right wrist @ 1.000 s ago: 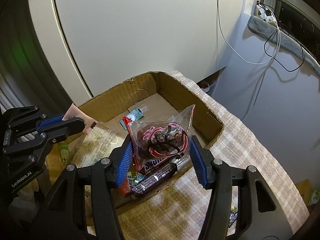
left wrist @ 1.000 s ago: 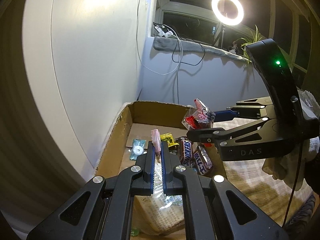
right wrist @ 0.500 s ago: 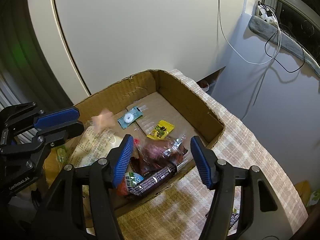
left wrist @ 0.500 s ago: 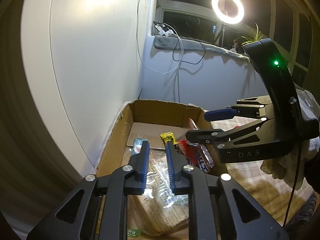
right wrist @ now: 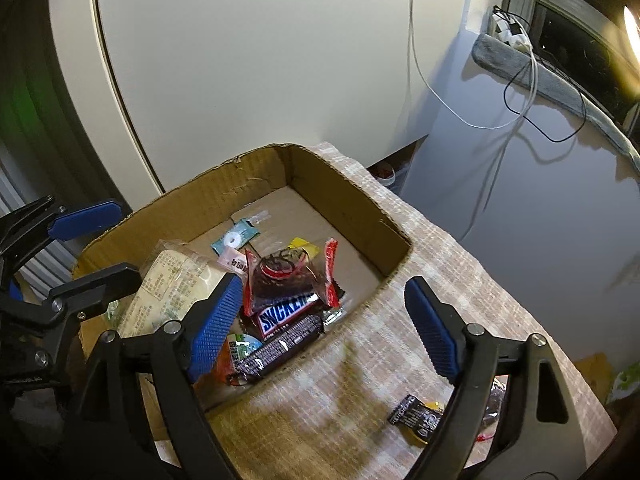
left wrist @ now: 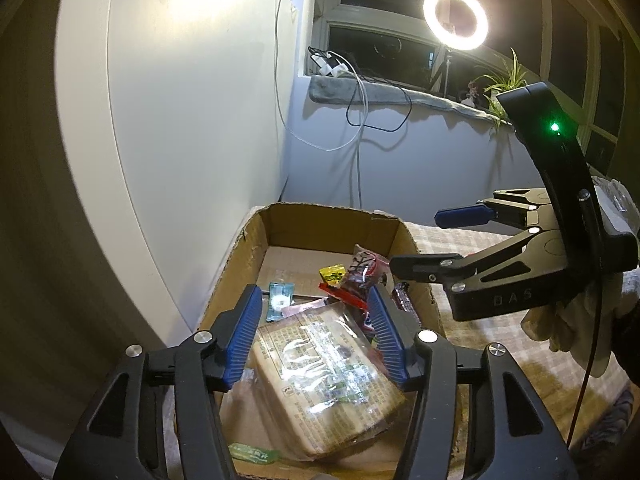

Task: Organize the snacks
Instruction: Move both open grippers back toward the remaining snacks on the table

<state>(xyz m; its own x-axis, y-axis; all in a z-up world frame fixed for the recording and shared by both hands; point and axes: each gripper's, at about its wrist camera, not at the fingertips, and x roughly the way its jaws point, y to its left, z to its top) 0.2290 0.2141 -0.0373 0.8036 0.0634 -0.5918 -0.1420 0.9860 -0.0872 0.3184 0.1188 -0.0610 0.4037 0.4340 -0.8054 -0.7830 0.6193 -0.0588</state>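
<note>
Where it lies in the box (right wrist: 352, 196), the red-edged packet (right wrist: 290, 276) (clear-fronted) looks crumpled.

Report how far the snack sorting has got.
Done: Snickers bar, red-edged clear packet and other snacks lie in the cardboard box. In hand: nothing; left gripper and right gripper are opening, empty. Left: dark wrapped snacks on the checked cloth.

Bare cardboard box (right wrist: 344, 196) floor beyond snack pile (right wrist: 288, 292)

Brown cardboard box (right wrist: 340, 184) on beige checked cloth (right wrist: 460, 280) (blue-padded jaws).
</note>
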